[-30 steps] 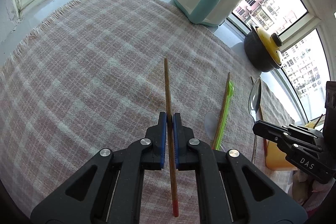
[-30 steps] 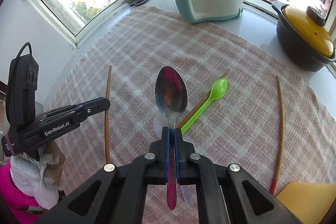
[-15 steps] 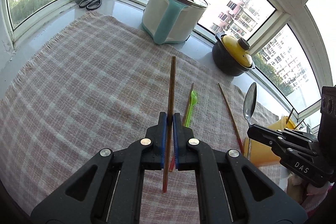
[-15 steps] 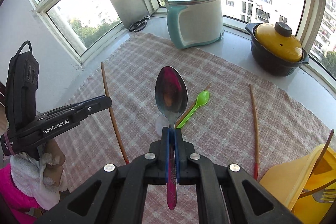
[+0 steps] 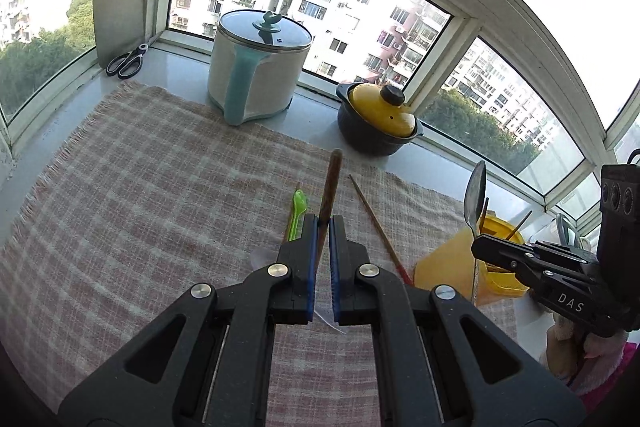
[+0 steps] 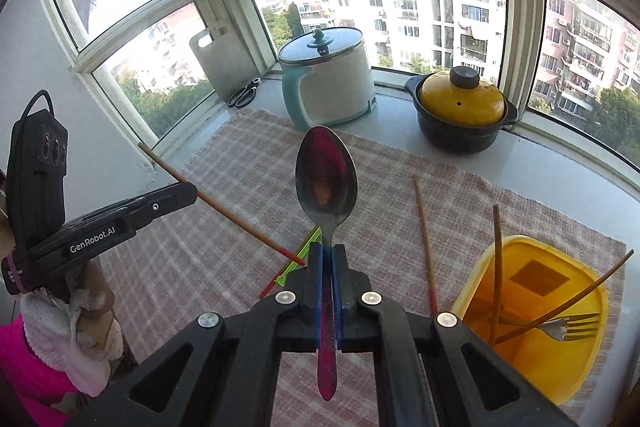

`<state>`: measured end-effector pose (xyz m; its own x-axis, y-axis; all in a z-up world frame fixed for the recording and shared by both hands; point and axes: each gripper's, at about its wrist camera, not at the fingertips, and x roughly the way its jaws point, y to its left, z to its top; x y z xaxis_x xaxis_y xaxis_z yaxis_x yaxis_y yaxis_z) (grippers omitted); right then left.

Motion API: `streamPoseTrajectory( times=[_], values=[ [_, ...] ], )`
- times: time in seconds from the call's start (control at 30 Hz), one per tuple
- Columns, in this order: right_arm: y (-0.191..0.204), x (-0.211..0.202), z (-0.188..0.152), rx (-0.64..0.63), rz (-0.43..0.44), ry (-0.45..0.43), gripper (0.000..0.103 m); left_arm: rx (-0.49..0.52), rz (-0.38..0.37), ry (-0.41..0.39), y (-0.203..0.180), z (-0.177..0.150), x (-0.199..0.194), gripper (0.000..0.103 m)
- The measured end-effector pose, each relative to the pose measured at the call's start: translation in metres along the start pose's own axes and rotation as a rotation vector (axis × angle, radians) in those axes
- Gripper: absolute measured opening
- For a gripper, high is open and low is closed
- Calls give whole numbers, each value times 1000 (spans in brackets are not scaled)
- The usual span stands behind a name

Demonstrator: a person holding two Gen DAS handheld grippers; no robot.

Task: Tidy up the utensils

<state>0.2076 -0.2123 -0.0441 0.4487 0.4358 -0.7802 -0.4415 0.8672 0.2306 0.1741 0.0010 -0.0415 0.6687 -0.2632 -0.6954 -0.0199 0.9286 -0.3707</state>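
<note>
With your left gripper [image 5: 323, 223] pinching a chopstick [image 5: 330, 183] and your right gripper [image 6: 327, 255] clamping the spoon [image 6: 326, 179] above the cloth [image 5: 140, 187], either could pivot and miss the yellow bin [image 6: 532, 311].

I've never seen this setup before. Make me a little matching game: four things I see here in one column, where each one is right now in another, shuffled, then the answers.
Things:
1. metal spoon
2. green spoon
3. fork
4. scissors

Places:
A. inside the yellow bin
B. on the sill by the cutting board
C. clamped in the right gripper
D. lying on the checked cloth

Pairs: 1-C, 2-D, 3-A, 4-B
</note>
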Motion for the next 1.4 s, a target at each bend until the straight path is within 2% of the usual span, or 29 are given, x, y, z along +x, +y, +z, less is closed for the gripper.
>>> streamPoseTrajectory(
  times=[0.4, 0.93, 1.1, 1.4],
  values=[
    [-27, -49, -3, 38, -54, -87, 1, 74, -61, -41, -48, 14, -25, 3],
    [-77, -95, -4, 76, -160, -171, 1, 200, -183, -112, -144, 38, -54, 3],
    [-95, -97, -3, 85, -200, -180, 1, 223, -209, -121, -169, 42, -51, 3],
    [-113, -84, -5, 71, -273, -182, 1, 252, -232, -72, -207, 34, -17, 3]
  ],
)
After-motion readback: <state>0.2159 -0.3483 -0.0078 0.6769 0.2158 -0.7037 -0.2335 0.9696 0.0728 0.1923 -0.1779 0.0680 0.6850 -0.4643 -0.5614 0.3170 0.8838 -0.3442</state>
